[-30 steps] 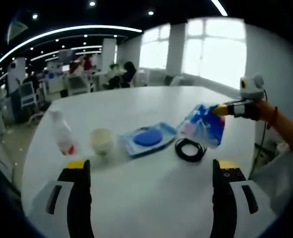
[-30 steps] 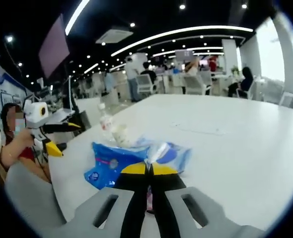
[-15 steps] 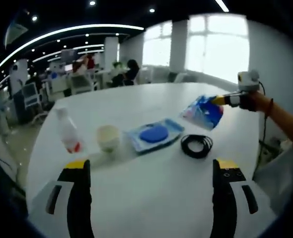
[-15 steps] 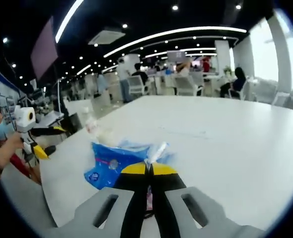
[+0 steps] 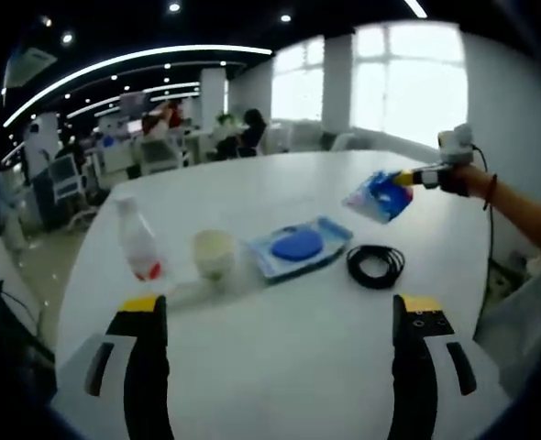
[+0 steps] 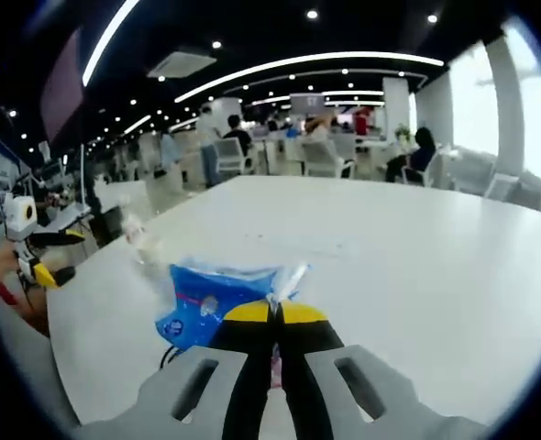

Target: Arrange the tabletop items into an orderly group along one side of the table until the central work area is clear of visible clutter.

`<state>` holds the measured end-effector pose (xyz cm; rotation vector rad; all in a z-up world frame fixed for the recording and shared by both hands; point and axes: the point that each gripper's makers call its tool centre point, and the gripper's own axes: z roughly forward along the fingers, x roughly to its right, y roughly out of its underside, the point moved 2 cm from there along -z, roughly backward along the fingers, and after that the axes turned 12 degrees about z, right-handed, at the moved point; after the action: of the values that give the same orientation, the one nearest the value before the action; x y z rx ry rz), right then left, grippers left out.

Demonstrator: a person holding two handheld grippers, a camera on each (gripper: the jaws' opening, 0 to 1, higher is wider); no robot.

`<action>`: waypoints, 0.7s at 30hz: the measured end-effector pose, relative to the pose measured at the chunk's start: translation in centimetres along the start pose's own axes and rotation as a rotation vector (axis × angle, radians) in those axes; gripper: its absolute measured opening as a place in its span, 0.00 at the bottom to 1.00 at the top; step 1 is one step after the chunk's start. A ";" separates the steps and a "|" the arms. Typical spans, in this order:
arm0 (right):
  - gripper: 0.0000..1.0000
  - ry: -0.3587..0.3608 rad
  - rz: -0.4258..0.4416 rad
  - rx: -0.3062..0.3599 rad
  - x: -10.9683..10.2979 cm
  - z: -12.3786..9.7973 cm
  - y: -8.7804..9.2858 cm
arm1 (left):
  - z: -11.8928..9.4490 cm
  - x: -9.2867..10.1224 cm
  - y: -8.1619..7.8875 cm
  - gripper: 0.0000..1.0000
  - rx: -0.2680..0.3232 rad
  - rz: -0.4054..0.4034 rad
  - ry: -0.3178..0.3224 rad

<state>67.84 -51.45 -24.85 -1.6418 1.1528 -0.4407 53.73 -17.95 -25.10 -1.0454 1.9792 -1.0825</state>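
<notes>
In the right gripper view my right gripper (image 6: 272, 316) has its jaws pressed together on the edge of a blue packet (image 6: 211, 298), which hangs above the white table (image 6: 417, 266). In the left gripper view I see that same packet (image 5: 378, 195) lifted off the surface at the far right of the table (image 5: 280, 367), pinched by the right gripper (image 5: 406, 178). My left gripper (image 5: 280, 307) sits low over the near edge with its jaws spread wide and nothing between them. Ahead of it runs a row: a clear bottle (image 5: 138, 245) with a red label, a pale cup (image 5: 215, 253) just beside it, a blue tray (image 5: 302, 247) next, and a black cable coil (image 5: 375, 266) lying flat near the tray.
</notes>
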 end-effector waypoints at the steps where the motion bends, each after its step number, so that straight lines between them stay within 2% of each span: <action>1: 0.01 0.003 0.000 -0.002 0.3 0.2 0.1 | 0.0 -0.1 0.0 0.99 0.000 0.002 -0.002; 11: 0.01 0.042 -0.002 -0.007 3.2 1.8 0.8 | 0.2 -0.6 0.4 0.99 -0.009 0.015 -0.032; 21: 0.01 0.092 0.005 -0.002 6.8 3.3 1.7 | 0.6 -0.1 0.9 0.99 -0.034 0.032 -0.021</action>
<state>72.71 -55.44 -29.32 -1.6342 1.2252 -0.5171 54.01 -17.75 -26.16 -1.0348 1.9972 -1.0208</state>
